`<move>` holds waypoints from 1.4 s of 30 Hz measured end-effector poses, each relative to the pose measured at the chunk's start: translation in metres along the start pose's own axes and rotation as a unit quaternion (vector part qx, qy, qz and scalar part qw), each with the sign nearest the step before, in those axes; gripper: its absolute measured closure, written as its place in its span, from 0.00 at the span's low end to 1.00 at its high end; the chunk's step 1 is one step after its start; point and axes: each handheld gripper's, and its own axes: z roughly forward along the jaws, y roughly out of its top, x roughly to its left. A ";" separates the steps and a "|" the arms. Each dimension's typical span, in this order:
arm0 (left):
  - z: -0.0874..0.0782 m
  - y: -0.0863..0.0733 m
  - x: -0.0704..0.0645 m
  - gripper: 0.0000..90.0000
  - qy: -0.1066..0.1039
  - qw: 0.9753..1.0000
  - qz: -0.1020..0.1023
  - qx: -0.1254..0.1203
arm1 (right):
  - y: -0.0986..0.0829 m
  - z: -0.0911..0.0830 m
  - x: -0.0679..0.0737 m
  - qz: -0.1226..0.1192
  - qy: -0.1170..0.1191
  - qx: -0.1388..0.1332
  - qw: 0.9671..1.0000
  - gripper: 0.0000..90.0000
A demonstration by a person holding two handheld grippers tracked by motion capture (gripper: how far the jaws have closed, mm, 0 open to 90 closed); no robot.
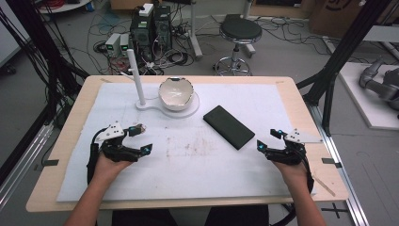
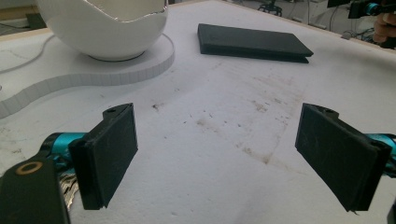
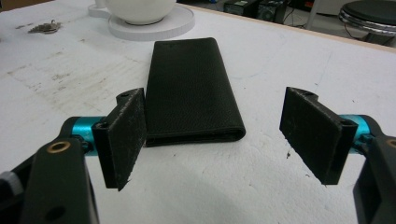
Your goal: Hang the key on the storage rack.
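Left gripper [image 1: 139,138], held low at the near left of the table, jaws spread wide and holding nothing, bare white mat showing between the pads [image 2: 109,154] in the left gripper view. Right gripper [image 1: 269,139], held at the near right, jaws likewise wide apart and empty, aimed at the short end of a black wallet [image 3: 189,88] lying flat just ahead of them; left pad [image 3: 123,135] close beside the wallet's near corner, contact not clear. Same black wallet [image 1: 228,126] lying at an angle right of the table's centre in the high view, between the two grippers and the far edge, well apart from the left gripper.

Underneath, a white foam mat [image 1: 188,174], scuffed and stained brown near the middle, spread over a pale wooden table [image 1: 47,188]. Beyond the table, a grey floor strewn with cables [image 1: 103,28], computer towers [image 1: 150,26], a round black stool [image 1: 240,30] on a chrome base, and black frame posts [image 1: 348,44] at both sides.

At the far centre of the mat, a white bowl with a broken, jagged rim [image 1: 176,93] seated on a round white base [image 1: 190,109], a slim white upright post [image 1: 135,75] rising from the same base to its left. Small bunch of keys [image 3: 44,27] lying on the mat at the upper left of the right gripper view. Open mat between each gripper and the wallet.
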 end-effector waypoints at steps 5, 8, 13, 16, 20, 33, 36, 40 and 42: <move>-0.001 0.000 0.001 0.14 0.007 1.000 -0.004 0.000 | -0.001 0.001 0.001 0.003 0.000 0.000 1.000 0.26; 0.000 -0.001 0.002 0.14 0.010 1.000 -0.002 0.009 | -0.001 0.002 0.000 0.000 0.002 0.002 1.000 0.26; 0.000 -0.001 0.002 0.14 0.011 1.000 0.000 0.009 | 0.000 0.000 0.003 -0.006 0.003 0.004 1.000 0.25; -0.001 -0.001 0.003 0.14 0.010 1.000 -0.002 0.008 | 0.001 0.000 0.007 -0.014 0.006 0.006 1.000 0.24; -0.001 -0.001 0.004 0.14 0.010 1.000 -0.004 0.006 | 0.002 0.001 0.009 -0.017 0.008 0.009 1.000 0.24; -0.002 0.003 0.009 0.15 0.016 1.000 0.000 0.010 | 0.002 0.000 0.011 -0.021 0.004 0.011 1.000 0.24; 0.002 0.007 0.012 0.16 0.019 1.000 0.002 0.018 | 0.002 0.001 0.011 -0.023 0.006 0.010 1.000 0.24; 0.007 0.014 0.020 0.19 0.025 0.999 0.005 0.027 | 0.001 0.001 0.010 -0.022 0.008 0.013 1.000 0.24; 0.010 0.017 0.027 0.24 0.026 0.999 0.012 0.040 | 0.001 0.001 0.010 -0.019 0.008 0.014 1.000 0.24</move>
